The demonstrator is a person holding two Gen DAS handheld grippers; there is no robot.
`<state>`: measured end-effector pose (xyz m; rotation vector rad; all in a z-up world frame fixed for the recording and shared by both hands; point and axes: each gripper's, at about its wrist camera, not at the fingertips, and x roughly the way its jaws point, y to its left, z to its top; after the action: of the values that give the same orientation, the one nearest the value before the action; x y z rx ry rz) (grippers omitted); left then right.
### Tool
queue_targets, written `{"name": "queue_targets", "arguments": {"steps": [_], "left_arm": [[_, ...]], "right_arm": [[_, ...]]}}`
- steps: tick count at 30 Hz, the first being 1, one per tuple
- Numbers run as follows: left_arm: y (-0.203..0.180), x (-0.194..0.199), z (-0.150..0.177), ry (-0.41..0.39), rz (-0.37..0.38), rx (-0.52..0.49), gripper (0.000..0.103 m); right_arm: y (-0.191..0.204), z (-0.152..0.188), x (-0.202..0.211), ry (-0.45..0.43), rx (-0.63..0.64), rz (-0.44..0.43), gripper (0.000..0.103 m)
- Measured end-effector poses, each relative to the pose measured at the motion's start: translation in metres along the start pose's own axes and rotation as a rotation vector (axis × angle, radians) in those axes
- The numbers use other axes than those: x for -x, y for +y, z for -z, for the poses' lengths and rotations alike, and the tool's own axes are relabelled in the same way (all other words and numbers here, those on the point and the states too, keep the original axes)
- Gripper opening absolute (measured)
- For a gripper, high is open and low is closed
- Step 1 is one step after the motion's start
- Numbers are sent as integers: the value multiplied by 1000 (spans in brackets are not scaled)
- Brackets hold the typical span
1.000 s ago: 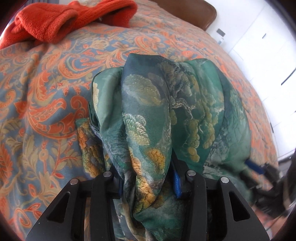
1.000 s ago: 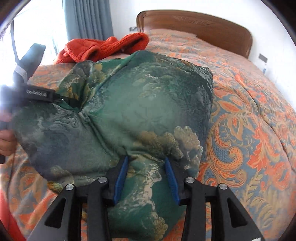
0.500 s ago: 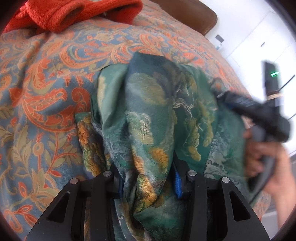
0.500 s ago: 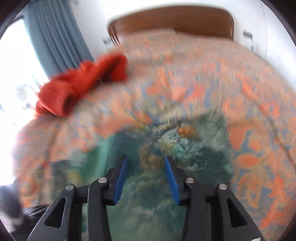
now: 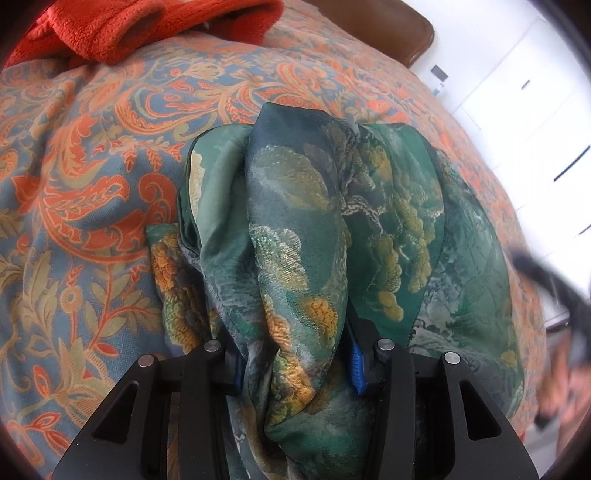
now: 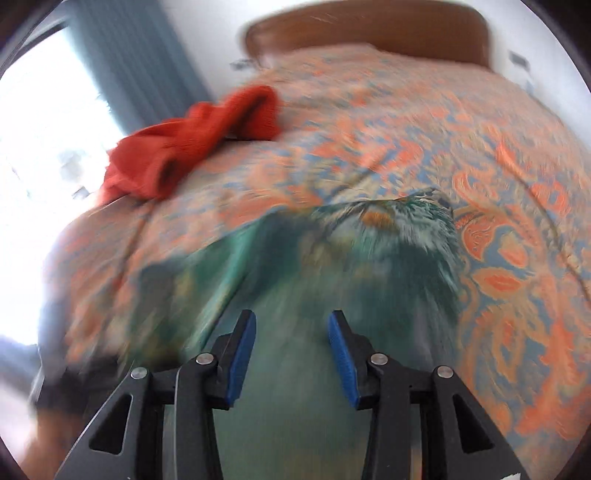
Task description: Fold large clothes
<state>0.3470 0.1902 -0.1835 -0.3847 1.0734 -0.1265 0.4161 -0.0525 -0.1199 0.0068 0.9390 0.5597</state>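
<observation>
One green garment (image 5: 295, 229) lies bunched between the left gripper (image 5: 295, 363) fingers.

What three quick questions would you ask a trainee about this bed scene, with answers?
1. True or false: the left gripper is clamped on a bunched fold of the green patterned garment.
2. Pick one. The red knitted garment lies: A) on the bedspread, apart from the green garment; B) between the left gripper's jaws; C) on the floor.
3. Fill in: in the right wrist view, the brown wooden thing at the far end of the bed is the ___.

Key: 1 true; 2 A; 3 headboard.
</observation>
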Motion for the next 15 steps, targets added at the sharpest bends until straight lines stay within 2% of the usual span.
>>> {"name": "queue_targets", "arguments": {"steps": [1, 4, 7, 9, 12, 15], "left_arm": [[0, -1, -1, 0, 2, 1, 45], [1, -2, -1, -4, 8, 1, 45], [0, -2, -1, -6, 7, 3, 45], [-2, -2, 0, -7, -2, -4, 45], [-7, -4, 0, -10, -19, -13, 46], [-9, -6, 1, -19, -23, -21, 47]], "right_arm": [[4, 12, 12, -6, 31, 5, 42], [21, 82, 63, -41, 137, 35, 42], [29, 131, 86, -74, 148, 45, 42], [32, 154, 85, -91, 149, 55, 42], [28, 165, 69, -104, 115, 68, 42], [22, 172, 42, -39, 101, 61, 42]]}}
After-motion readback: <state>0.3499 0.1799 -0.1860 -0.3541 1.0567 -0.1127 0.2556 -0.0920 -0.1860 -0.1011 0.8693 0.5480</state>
